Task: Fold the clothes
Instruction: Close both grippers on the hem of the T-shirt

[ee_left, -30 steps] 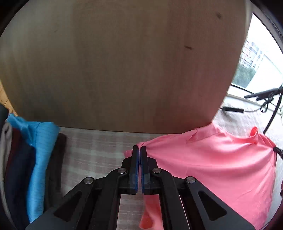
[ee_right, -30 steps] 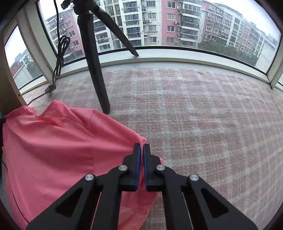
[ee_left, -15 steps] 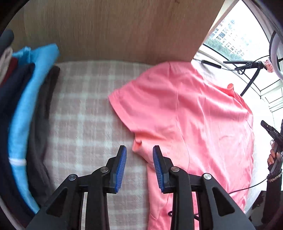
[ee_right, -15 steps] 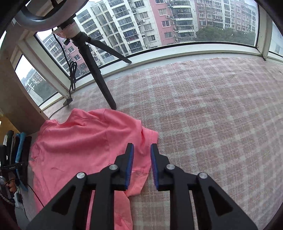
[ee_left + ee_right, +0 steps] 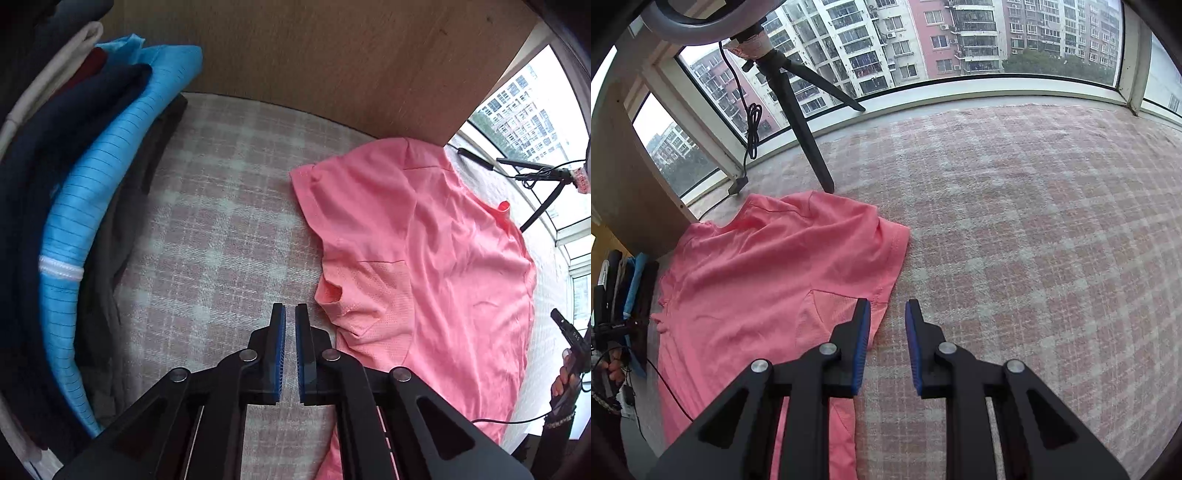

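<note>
A pink T-shirt point(image 5: 424, 266) lies spread flat on the plaid cloth point(image 5: 221, 221), its sleeve towards my left gripper. My left gripper point(image 5: 290, 308) hangs over the bare cloth just left of the shirt's side. Its jaws are closing to a narrow gap with nothing between them. In the right wrist view the same T-shirt point(image 5: 768, 280) fills the left side. My right gripper point(image 5: 888, 304) stands open over the shirt's right edge; its left finger point(image 5: 862, 325) overlaps the fabric and its right one is over the plaid cloth point(image 5: 1015, 221). Nothing is gripped.
A stack of folded clothes point(image 5: 85, 221), blue and dark, lies at the left against a wooden panel point(image 5: 314, 55). A black tripod point(image 5: 801, 122) with a cable stands by the window beyond the shirt. A person's hand point(image 5: 565, 380) shows at the right edge.
Both grippers were shut on the shirt's edges, then opened and pulled back from it. The shirt now lies flat. The left jaws have since narrowed again.
</note>
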Tool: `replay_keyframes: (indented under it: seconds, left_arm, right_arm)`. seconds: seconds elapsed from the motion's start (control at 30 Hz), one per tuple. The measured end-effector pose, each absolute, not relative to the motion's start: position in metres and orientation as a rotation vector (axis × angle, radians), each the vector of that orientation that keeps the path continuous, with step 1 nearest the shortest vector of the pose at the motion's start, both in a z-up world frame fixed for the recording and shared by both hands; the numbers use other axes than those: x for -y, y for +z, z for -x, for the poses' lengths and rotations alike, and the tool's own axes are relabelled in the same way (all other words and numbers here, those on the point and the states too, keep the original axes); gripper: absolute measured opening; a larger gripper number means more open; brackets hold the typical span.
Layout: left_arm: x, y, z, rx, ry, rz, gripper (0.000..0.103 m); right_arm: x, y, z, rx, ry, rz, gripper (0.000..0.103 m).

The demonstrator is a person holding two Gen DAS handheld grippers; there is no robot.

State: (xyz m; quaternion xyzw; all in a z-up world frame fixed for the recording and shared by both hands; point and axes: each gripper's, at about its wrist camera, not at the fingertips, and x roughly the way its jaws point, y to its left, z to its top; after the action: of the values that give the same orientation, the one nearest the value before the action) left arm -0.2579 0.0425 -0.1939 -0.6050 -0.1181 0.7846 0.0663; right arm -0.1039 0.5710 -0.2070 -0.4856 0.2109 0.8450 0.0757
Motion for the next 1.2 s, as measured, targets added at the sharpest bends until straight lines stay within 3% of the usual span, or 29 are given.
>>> replay_keyframes:
  seconds: [0.07, 0.2, 0.5, 0.57, 0.63, 0.77, 0.97, 1.03, 1.1, 1.2]
  left_arm:
    - [-0.035, -0.178, 0.243, 0.396, 2.366, 1.763, 0.021]
    - [-0.024, -0.156, 0.204, 0.324, 2.333, 1.743, 0.021]
    - [0.008, -0.165, 0.065, 0.300, 2.217, 1.887, 0.023]
    - [0.009, -0.175, 0.039, 0.318, 2.176, 1.913, 0.029]
    - [0.007, -0.185, 0.017, 0.332, 2.131, 1.932, 0.030]
    - [-0.002, -0.208, -0.021, 0.354, 2.040, 1.963, 0.030]
    - [-0.032, -0.225, -0.048, 0.256, 1.986, 1.966, 0.030]
    - [-0.040, -0.227, -0.050, 0.208, 1.979, 1.959, 0.027]
    - [-0.048, -0.228, -0.052, 0.159, 1.971, 1.954, 0.008]
    - [-0.054, -0.229, -0.056, 0.077, 1.956, 1.964, 0.006]
  right_arm:
    - [-0.566, -0.203, 0.095, -0.611, 2.552, 1.491, 0.019]
    - [-0.552, -0.193, 0.064, -0.511, 2.596, 1.557, 0.019]
    - [-0.517, -0.193, -0.054, -0.591, 2.550, 1.711, 0.020]
    - [-0.506, -0.197, -0.088, -0.625, 2.535, 1.759, 0.026]
    - [-0.495, -0.208, -0.117, -0.657, 2.499, 1.796, 0.040]
    - [-0.476, -0.239, -0.157, -0.726, 2.410, 1.859, 0.040]
    - [-0.447, -0.249, -0.182, -0.666, 2.470, 1.779, 0.040]
    - [-0.440, -0.251, -0.179, -0.684, 2.515, 1.743, 0.040]
    - [-0.428, -0.254, -0.176, -0.611, 2.549, 1.747, 0.037]
    - [-0.405, -0.256, -0.189, -0.370, 2.524, 1.888, 0.027]
